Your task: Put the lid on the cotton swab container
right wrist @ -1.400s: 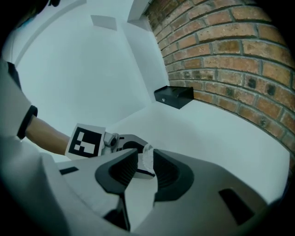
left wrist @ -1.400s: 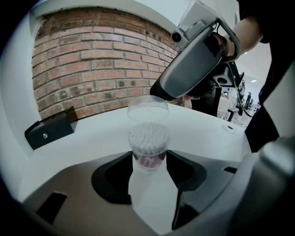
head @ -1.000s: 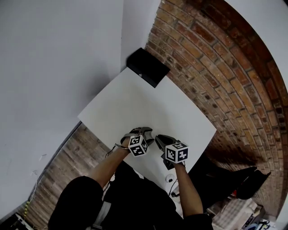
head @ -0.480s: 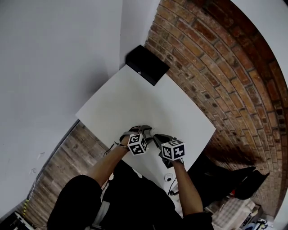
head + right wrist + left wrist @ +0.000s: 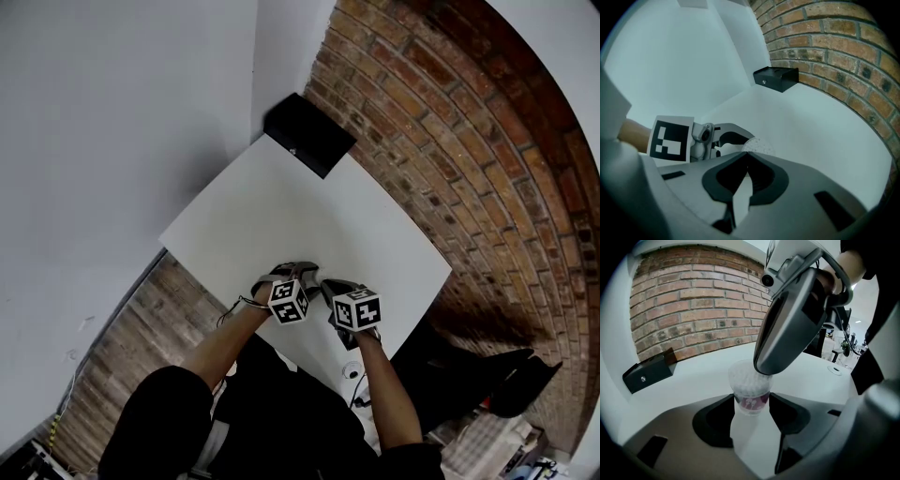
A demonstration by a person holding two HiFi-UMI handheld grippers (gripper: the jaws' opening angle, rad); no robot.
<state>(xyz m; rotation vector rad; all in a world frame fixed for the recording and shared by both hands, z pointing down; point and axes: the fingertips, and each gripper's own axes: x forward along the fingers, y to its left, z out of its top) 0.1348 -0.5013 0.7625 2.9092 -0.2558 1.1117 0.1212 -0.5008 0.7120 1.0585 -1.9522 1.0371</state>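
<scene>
Since a second ago the right gripper (image 5: 744, 157) has scooted a bit closer to the left gripper (image 5: 751, 405), so the two are almost touching in the head view. The left one is clamped on the cotton swab container (image 5: 751, 389), squeezing it low on its sides and holding it upright at the near side of the white table (image 5: 281, 206). It's a small clear plastic tub packed with white swabs, with a purple label band around the lower part. The right one comes in from above with its jaws pressed together, tips right at the container's top rim. Can't tell whether anything thin is pinched between them. From its own view you just see a round, dotted top past the tips. A black box (image 5: 309, 138) sits at the table's far corner by the brick wall (image 5: 693, 310).
</scene>
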